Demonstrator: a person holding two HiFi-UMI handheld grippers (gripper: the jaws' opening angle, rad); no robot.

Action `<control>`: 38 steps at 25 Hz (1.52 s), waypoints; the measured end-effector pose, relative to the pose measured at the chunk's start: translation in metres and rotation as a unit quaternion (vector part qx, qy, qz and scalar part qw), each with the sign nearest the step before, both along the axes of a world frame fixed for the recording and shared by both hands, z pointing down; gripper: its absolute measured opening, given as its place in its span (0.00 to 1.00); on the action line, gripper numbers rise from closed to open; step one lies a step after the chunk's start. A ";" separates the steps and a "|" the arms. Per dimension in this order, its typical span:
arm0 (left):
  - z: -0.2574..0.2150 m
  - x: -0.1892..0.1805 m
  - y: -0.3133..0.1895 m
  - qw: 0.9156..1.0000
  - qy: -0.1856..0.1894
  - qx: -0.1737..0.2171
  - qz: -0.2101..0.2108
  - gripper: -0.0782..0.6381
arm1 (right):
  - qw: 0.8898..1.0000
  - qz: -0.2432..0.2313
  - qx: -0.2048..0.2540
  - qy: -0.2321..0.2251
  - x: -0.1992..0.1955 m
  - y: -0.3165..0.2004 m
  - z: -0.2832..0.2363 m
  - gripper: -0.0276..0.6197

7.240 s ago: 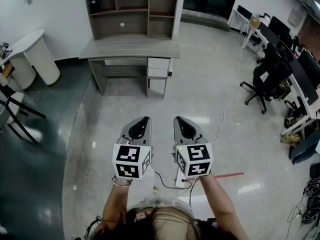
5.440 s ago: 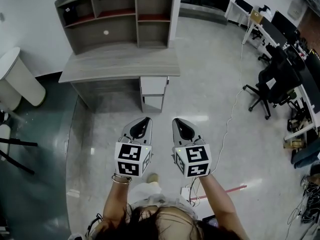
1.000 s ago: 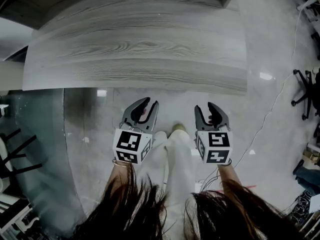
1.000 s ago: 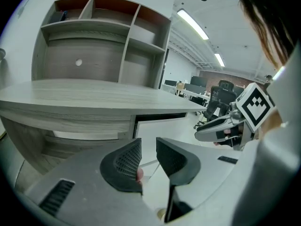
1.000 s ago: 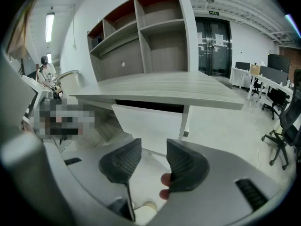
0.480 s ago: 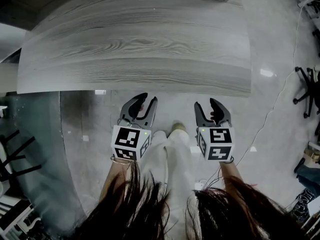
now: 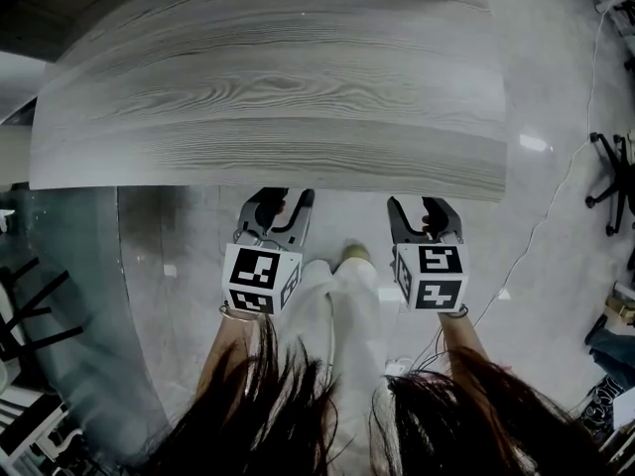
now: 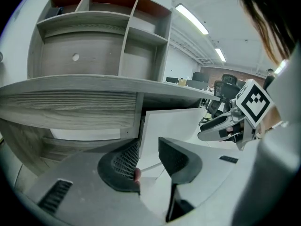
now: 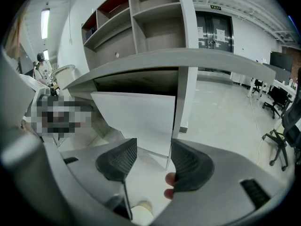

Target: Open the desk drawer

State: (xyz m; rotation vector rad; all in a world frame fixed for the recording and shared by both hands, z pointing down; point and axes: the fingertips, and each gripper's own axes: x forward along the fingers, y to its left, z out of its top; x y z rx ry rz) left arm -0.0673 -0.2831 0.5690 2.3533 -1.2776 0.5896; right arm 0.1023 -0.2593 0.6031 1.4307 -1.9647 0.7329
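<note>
The grey wood-grain desk top [image 7: 268,97] fills the upper head view, and the drawer fronts are hidden beneath it there. Both grippers sit just under its front edge: my left gripper [image 7: 277,202] and my right gripper [image 7: 425,209], their tips at the edge. In the left gripper view the white drawer stack [image 8: 174,124] stands under the desk, straight ahead of my left gripper [image 8: 146,161]. The right gripper view shows a white drawer front [image 9: 136,117] close ahead of my right gripper [image 9: 153,161]. The jaws of both have just been opening; nothing is pinched between them.
A hutch of open shelves [image 8: 94,41] rises above the desk. The person's light trousers and shoe [image 7: 352,256] lie between the grippers. A cable [image 7: 536,236] runs over the pale floor at right, near an office chair [image 7: 610,181]. Dark chair legs [image 7: 30,315] stand left.
The person has walked up to the desk. Over the last second both grippers slid forward to the desk's front edge and their jaws spread wider.
</note>
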 end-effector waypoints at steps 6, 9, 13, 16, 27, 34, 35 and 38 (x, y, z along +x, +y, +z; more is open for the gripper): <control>0.008 0.000 -0.003 1.000 0.005 -0.005 -0.008 0.28 | 1.000 -0.002 -0.016 -0.001 0.003 -0.006 0.012 0.39; 0.010 0.000 -0.005 1.000 0.005 -0.007 -0.007 0.29 | 1.000 -0.004 -0.017 0.002 0.002 -0.009 0.014 0.40; 0.012 0.000 -0.008 1.000 0.004 -0.009 -0.007 0.30 | 1.000 -0.009 -0.020 0.003 0.002 -0.012 0.015 0.40; 0.015 0.002 -0.008 1.000 0.005 -0.012 -0.003 0.31 | 1.000 -0.015 -0.026 0.000 -0.001 -0.014 0.017 0.40; 0.019 0.017 -0.014 1.000 0.007 -0.017 0.008 0.32 | 0.999 -0.023 -0.027 0.002 -0.003 -0.024 0.019 0.40; 0.018 0.020 -0.015 1.000 0.009 -0.014 0.004 0.33 | 0.999 -0.023 -0.027 0.004 -0.005 -0.025 0.020 0.40; 0.018 0.020 -0.014 1.000 0.007 -0.014 0.003 0.33 | 0.999 -0.024 -0.027 0.004 -0.005 -0.026 0.020 0.40; 0.019 0.021 -0.015 1.000 0.006 -0.014 -0.001 0.32 | 0.999 -0.022 -0.023 0.003 -0.003 -0.026 0.022 0.40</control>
